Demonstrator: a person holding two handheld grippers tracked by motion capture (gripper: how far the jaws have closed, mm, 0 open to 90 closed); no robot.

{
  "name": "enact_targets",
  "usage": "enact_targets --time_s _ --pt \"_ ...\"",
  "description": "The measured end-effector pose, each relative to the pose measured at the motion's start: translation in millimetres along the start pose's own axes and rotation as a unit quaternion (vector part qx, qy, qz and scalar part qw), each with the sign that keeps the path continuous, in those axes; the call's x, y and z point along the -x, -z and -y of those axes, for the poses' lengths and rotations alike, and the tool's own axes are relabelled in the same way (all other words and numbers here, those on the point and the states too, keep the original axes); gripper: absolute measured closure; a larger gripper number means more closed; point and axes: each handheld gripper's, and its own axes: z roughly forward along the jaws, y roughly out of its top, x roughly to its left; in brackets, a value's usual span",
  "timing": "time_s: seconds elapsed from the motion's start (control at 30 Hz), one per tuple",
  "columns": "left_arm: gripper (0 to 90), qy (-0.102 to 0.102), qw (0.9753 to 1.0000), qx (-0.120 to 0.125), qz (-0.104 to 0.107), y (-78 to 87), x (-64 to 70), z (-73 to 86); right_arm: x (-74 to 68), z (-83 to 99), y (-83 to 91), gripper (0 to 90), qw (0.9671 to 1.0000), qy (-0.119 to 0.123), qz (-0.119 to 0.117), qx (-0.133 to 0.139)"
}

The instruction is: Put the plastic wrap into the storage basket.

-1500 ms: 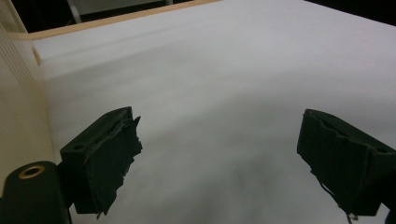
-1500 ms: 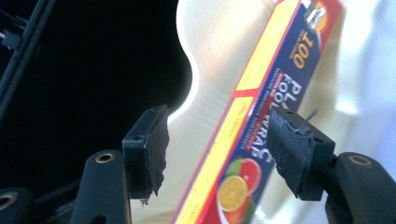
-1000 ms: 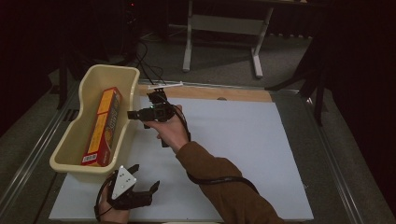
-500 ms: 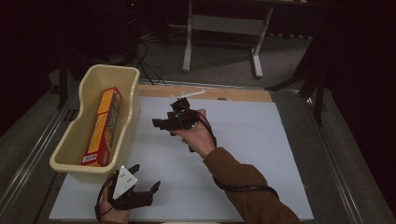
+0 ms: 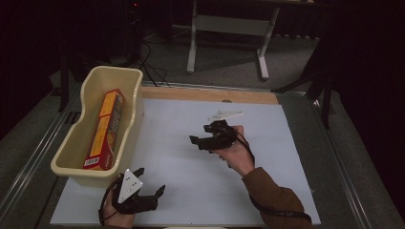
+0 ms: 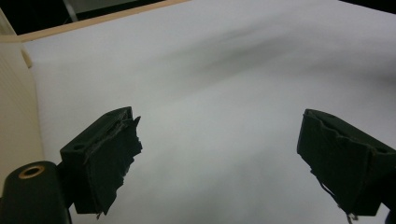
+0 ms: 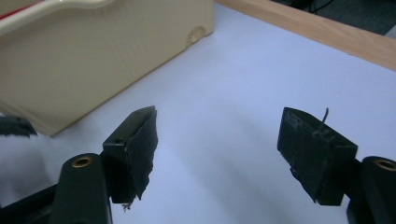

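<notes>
Cream plastic tub (image 5: pixel 136 102) at ten o'clock on the white table sheet (image 5: pixel 191 181), holding an orange and red box (image 5: pixel 104 129) laid lengthwise inside. Right gripper (image 5: pixel 199 140) held near the sheet's centre, aimed toward nine o'clock, jaws spread wide with nothing between them; tub wall (image 7: pixel 93 60) ahead in the right gripper view. Left gripper (image 5: pixel 149 185) low at seven o'clock, just beside the tub's near end, jaws likewise parted over bare sheet (image 6: pixel 210 102), empty
</notes>
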Motion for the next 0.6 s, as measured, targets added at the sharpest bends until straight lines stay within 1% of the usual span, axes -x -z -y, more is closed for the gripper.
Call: enact_targets --time_s 0.1,0.13,0.17,0.2,0.23,0.27,0.33,0.37,0.4,0.43,0.57,0.6 --pt "12.0 -0.001 1.0 -0.001 0.001 -0.5 0.2 -0.2 4.4 9.4 7.8 27.8 1.0 0.004 0.006 0.007" --pt "12.0 -0.001 1.0 0.0 0.001 -0.7 0.2 -0.1 8.2 19.6 15.2 26.9 0.9997 0.013 0.012 0.02" --pt "12.0 -0.001 1.0 0.0 0.001 -0.7 0.2 -0.1 10.2 24.8 18.5 26.7 0.9994 0.018 0.015 0.025" --pt "12.0 -0.001 1.0 -0.001 0.0 -0.9 0.0 0.0 10.2 24.8 18.5 26.7 0.9994 0.018 0.015 0.025" --pt "12.0 0.0 1.0 -0.002 0.0 -1.1 -0.2 0.1 14.8 36.4 25.6 26.0 0.9989 0.018 0.018 0.039" --pt "12.0 0.0 1.0 -0.002 -0.001 -1.2 -0.3 0.0 16.4 40.1 27.8 25.7 0.9989 0.016 0.018 0.041" --pt "12.0 -0.001 1.0 -0.002 -0.001 -0.8 -0.1 -0.1 21.1 49.6 33.6 25.1 0.9983 0.018 0.03 0.046" --pt "12.0 -0.001 1.0 -0.002 -0.001 -0.8 -0.1 -0.1 23.5 54.1 36.8 24.5 0.9982 0.019 0.032 0.048" --pt "12.0 -0.001 1.0 -0.002 -0.002 -0.6 -0.1 0.0 23.5 54.1 36.8 24.5 0.9982 0.019 0.032 0.048" --pt "12.0 -0.001 1.0 -0.002 -0.003 -0.2 -0.5 0.2 28.8 63.5 43.9 24.0 0.9979 0.021 0.037 0.048" --pt "12.0 0.001 1.0 -0.001 -0.004 0.2 -0.9 0.3 40.3 85.0 60.0 23.3 0.9967 0.022 0.053 0.057" --pt "12.0 0.001 1.0 0.0 -0.004 0.3 -0.9 0.3 40.3 85.0 60.0 23.3 0.9967 0.022 0.053 0.057"
